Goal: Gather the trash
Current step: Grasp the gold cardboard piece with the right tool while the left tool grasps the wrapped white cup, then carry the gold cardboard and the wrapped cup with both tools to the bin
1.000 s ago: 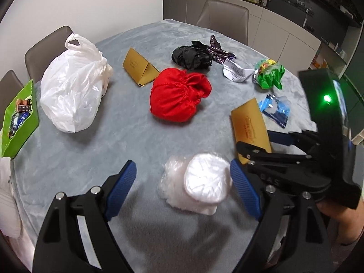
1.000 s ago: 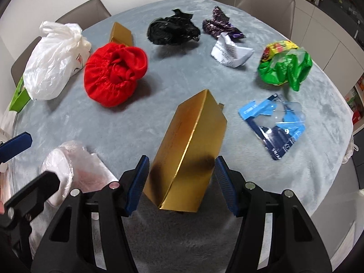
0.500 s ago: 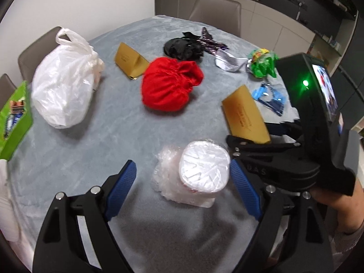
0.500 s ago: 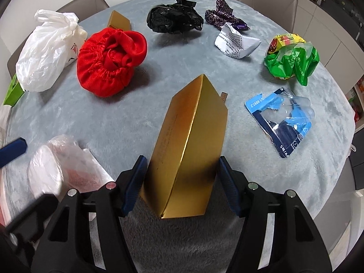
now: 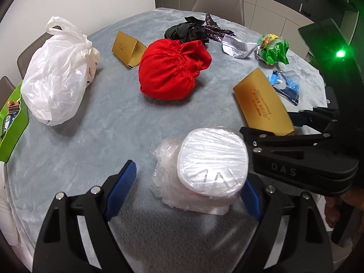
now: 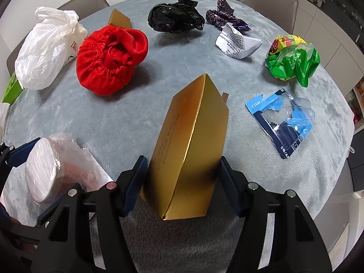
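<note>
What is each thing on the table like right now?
white plastic bag, handles tied, bulging.
red pouch, drawstring gathered.
black bag, crumpled.
green wrapper, crumpled.
blue blister pack, torn open.
gold box, gripped.
right gripper, jaws shut on gold box.
wrapped cup, not gripped.
left gripper, jaws open around wrapped cup.
</note>
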The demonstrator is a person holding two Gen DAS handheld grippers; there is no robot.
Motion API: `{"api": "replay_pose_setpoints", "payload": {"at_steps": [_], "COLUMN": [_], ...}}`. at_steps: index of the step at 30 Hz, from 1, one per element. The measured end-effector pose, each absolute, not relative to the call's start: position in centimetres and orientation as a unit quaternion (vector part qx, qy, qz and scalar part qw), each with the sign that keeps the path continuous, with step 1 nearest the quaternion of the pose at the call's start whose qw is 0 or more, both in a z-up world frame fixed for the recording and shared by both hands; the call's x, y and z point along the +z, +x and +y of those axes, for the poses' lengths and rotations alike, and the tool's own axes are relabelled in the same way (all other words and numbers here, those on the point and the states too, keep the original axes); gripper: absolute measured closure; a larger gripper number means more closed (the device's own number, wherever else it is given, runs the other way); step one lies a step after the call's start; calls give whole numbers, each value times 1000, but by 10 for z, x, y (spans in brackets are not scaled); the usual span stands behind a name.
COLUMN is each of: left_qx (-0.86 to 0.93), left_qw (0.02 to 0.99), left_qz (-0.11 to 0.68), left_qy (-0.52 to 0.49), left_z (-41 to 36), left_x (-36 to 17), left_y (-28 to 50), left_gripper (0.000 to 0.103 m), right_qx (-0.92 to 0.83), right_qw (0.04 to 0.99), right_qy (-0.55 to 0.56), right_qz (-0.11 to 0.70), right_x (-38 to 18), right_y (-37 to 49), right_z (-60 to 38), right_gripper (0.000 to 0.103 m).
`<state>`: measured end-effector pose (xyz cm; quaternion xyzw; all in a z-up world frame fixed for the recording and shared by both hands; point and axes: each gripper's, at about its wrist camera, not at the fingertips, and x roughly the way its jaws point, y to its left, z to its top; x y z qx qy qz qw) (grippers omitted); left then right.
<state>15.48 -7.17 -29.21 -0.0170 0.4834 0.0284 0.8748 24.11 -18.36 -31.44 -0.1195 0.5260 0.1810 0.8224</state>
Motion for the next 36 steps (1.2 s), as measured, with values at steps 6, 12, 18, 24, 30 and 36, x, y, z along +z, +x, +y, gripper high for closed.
{"api": "replay_pose_setpoints", "payload": {"at_steps": [6,12,18,24,30,36], "left_qx": [12,35,64,70,35,-19], "left_qw": [877,881,885,881,884,887], "left_qz": [480,470,459,465,466,462], "left_qy": [-26,-39,-49,-49,-34,-3], "left_z": [-73,-56,-31,-21,-42,-94], "left_x": [-288,-279,-264,-259,-248,-237], "left_y": [154,151,150,153,162,181], "left_gripper": [47,50,50,50,50,50], "right_qx": [185,191,192,190,170,130], "right_qw": [823,830,837,839,844,854], "right_qy": [-118,-115,-103,-91,-71,-35], "right_qz": [523,511,501,501,504,502], "right_x": [-313,-304,-291,-278,-263,-248], "right_y": [238,233,228,221,209,197], "right_z": [-185,-188,-192,-201,-227,-278], "right_gripper": [46,49,50,51,51,51]}}
